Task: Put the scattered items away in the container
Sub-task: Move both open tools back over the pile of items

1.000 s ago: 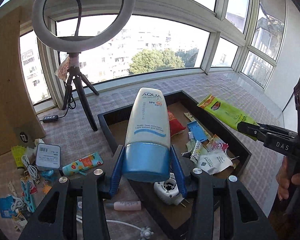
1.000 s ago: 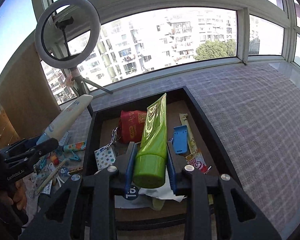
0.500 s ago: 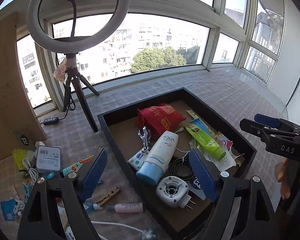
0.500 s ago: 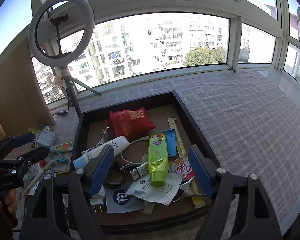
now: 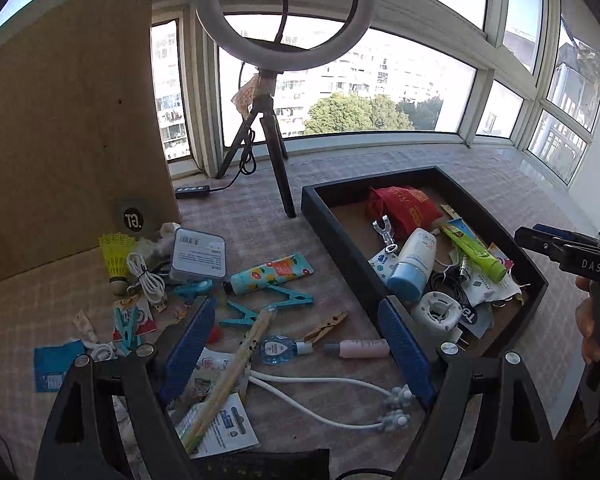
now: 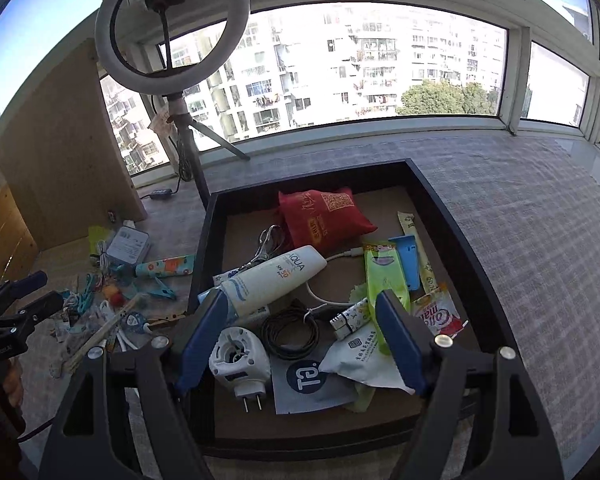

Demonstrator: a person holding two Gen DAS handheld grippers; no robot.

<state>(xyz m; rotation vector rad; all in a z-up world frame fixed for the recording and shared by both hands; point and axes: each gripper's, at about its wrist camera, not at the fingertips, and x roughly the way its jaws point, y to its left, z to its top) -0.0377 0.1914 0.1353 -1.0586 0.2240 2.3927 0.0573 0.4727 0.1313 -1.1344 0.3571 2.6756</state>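
My left gripper (image 5: 296,304) is open and holds nothing. It hovers over scattered items on the cloth: a wooden clothespin (image 5: 326,325), a small blue bottle (image 5: 278,347), a pink tube (image 5: 360,348), teal clips (image 5: 288,302) and a floral tube (image 5: 272,274). The black tray (image 5: 332,232) lies to its right. My right gripper (image 6: 300,296) is open and empty above the tray's (image 6: 460,248) near half. In the tray lie the white sunscreen tube (image 6: 276,276) with a blue cap and the green tube (image 6: 384,276).
A ring light on a tripod (image 5: 276,160) stands behind the clutter, a wooden board (image 5: 68,128) at the left. A tin box (image 5: 198,254), a yellow shuttlecock (image 5: 116,254), chopsticks (image 5: 228,372) and a white cable (image 5: 320,384) also lie on the cloth. Windows close off the far side.
Both grippers opened; the sunscreen tube and the green tube now lie in the tray. The left gripper swung left from the tray to over the clutter. The right gripper shifted slightly.
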